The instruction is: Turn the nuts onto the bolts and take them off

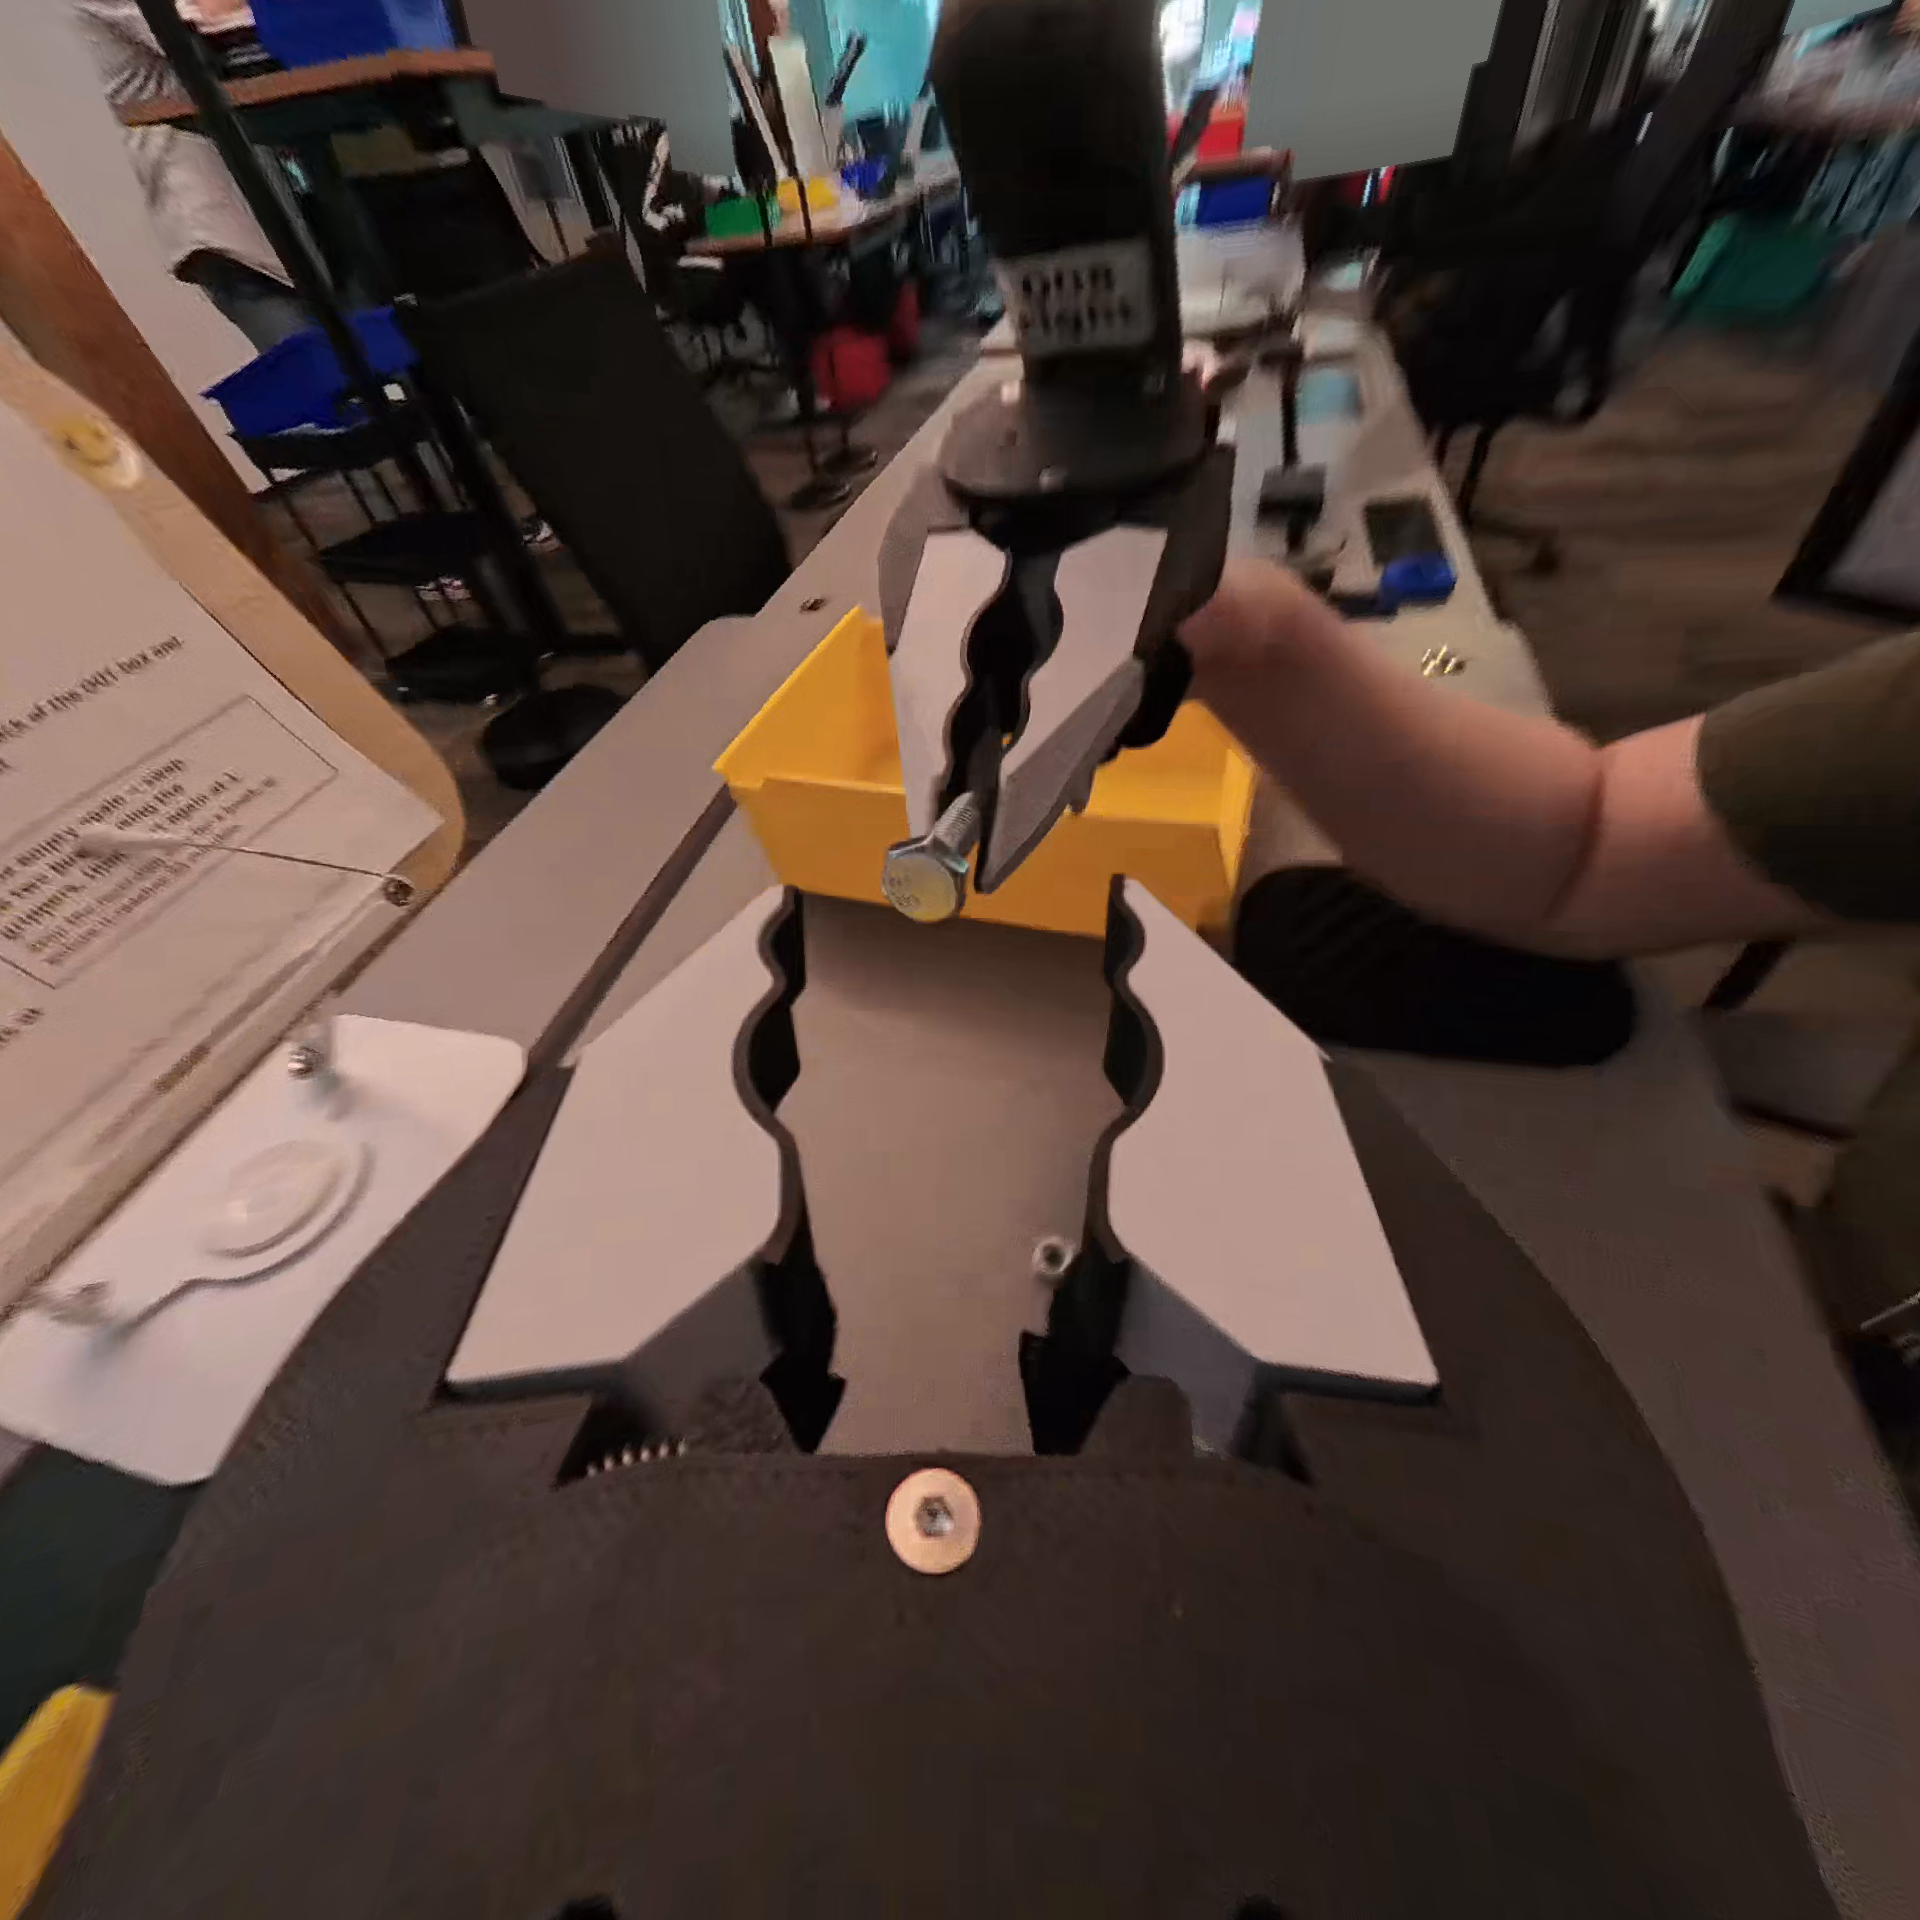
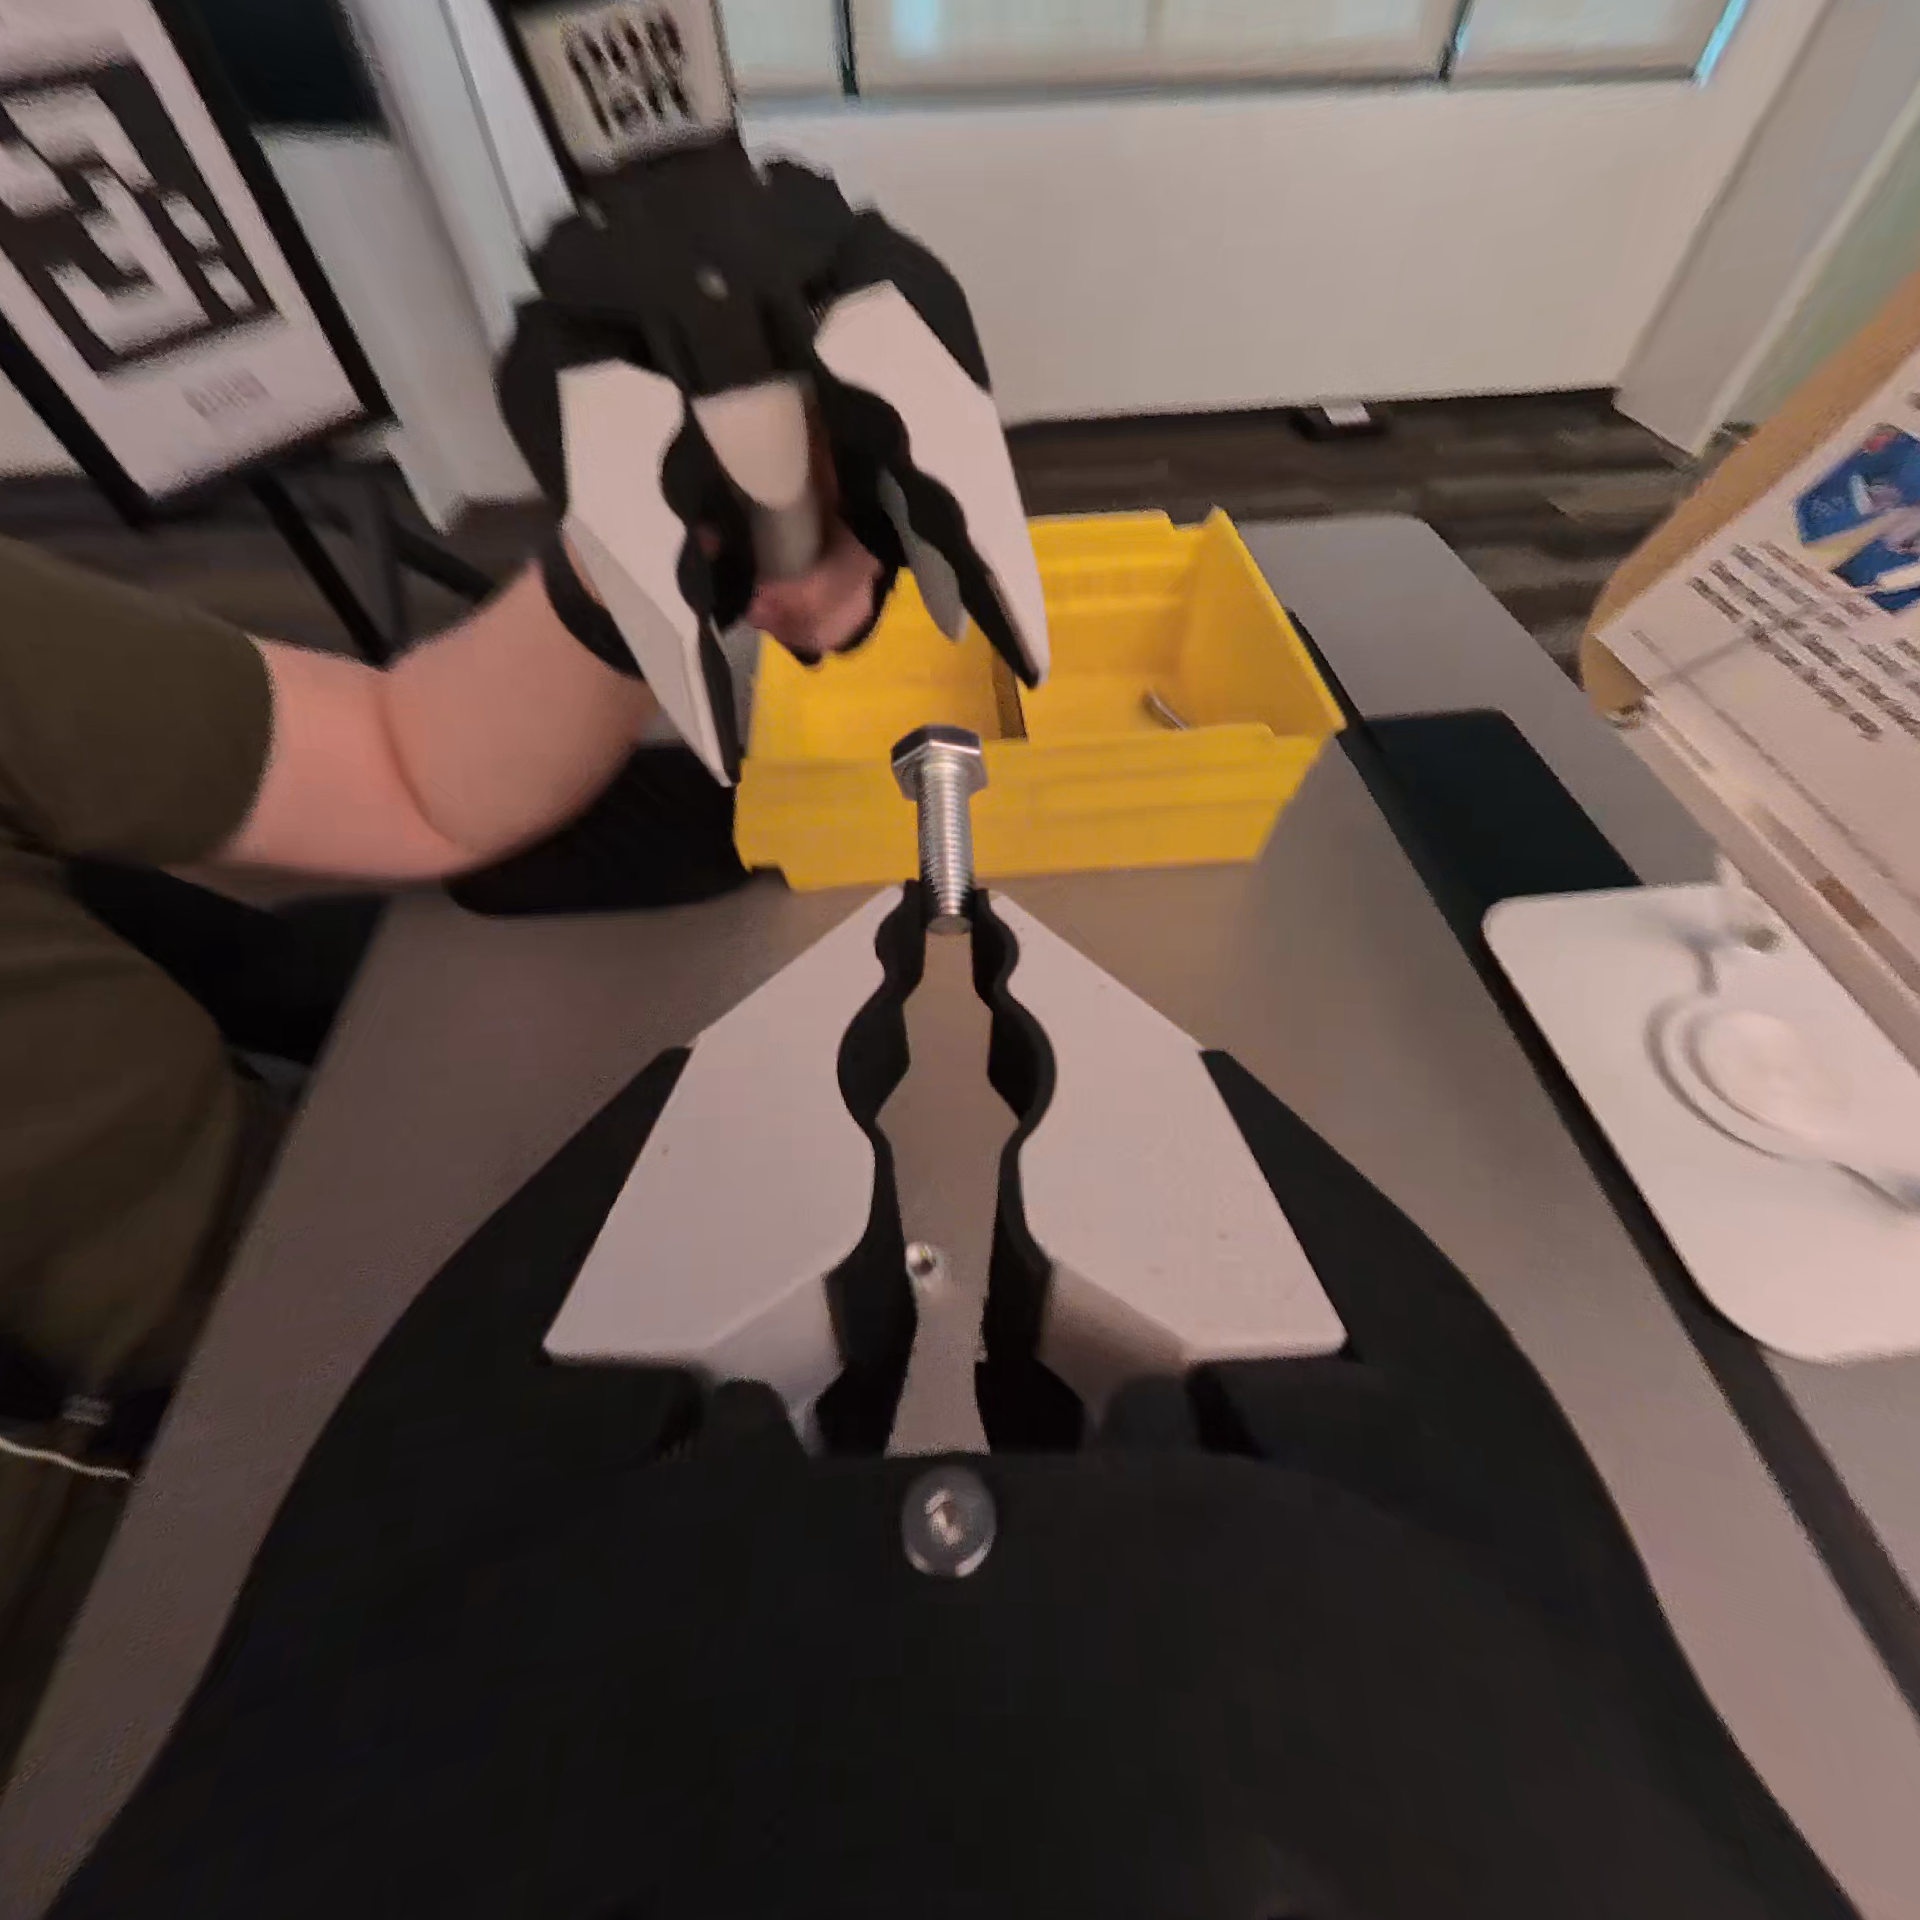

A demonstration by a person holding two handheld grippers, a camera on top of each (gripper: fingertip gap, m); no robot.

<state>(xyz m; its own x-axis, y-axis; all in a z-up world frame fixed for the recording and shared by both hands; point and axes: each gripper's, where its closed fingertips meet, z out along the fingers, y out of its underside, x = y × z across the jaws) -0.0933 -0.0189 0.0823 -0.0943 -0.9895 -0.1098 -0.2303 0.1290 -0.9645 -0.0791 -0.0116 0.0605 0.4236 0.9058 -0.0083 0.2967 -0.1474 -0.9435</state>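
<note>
My right gripper [image 2: 945, 899] is shut on the threaded end of a silver hex bolt [image 2: 935, 800], which points away from it over the grey table [image 2: 520, 1039]. In the left wrist view this gripper [image 1: 971, 831] comes down from above with the bolt's head [image 1: 925, 878] towards me. My left gripper [image 1: 951, 909] is open and empty, its tips just short of the bolt head. It also shows in the right wrist view [image 2: 873, 717], above a yellow bin [image 2: 1143, 790]. A small nut-like piece [image 1: 1051, 1255] lies on the table between my left fingers. A similar piece [image 2: 921, 1260] lies between my right fingers.
The yellow bin [image 1: 821, 800] holds a loose bolt [image 2: 1169, 712]. A white base plate [image 1: 260, 1195] with a propped sign board [image 1: 156, 810] stands at the table's side. A black mat [image 1: 1434, 966] lies beside the bin. A person's forearm [image 1: 1455, 790] reaches in. Less than 4 cm separates the two grippers' tips.
</note>
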